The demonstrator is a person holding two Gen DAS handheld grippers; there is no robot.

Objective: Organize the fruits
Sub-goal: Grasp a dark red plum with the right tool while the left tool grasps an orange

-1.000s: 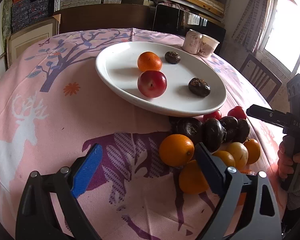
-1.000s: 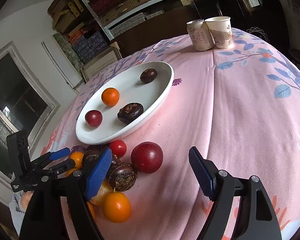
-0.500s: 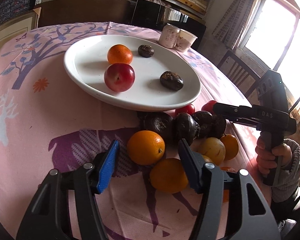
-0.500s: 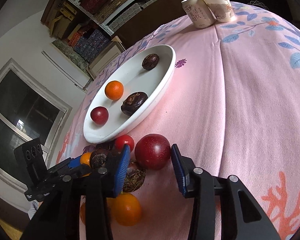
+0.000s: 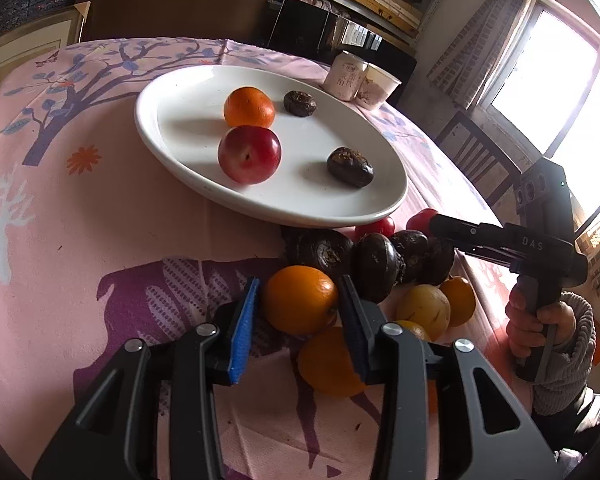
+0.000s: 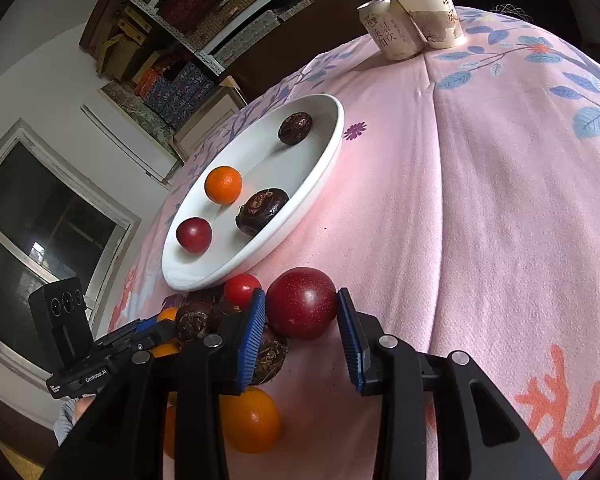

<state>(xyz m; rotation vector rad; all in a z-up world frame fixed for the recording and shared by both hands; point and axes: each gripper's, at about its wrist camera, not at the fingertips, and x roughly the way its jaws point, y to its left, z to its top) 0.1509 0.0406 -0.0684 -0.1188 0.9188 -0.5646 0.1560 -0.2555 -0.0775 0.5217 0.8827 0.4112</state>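
Note:
A white oval plate (image 5: 180,92) (image 6: 328,140) holds an orange (image 5: 249,106), a red plum (image 5: 249,154) and two dark wrinkled fruits (image 5: 349,167). In front of it lies a heap of fruit on the pink cloth. My left gripper (image 5: 298,304) has its blue pads against both sides of an orange (image 5: 300,299) at the heap's near edge. My right gripper (image 6: 302,312) has its pads against both sides of a dark red plum (image 6: 301,303) on the cloth. The right gripper also shows in the left wrist view (image 5: 436,222).
The heap holds several dark fruits (image 5: 374,260), oranges (image 6: 250,420), a yellow fruit (image 5: 422,307) and small red fruits (image 6: 242,289). Two paper cups (image 6: 414,20) stand at the table's far side. A chair (image 5: 476,160) stands by the window.
Both grippers have moved forward and narrowed from wide open: the left around the orange, the right around the dark red plum. Both fruits now sit between the pads.

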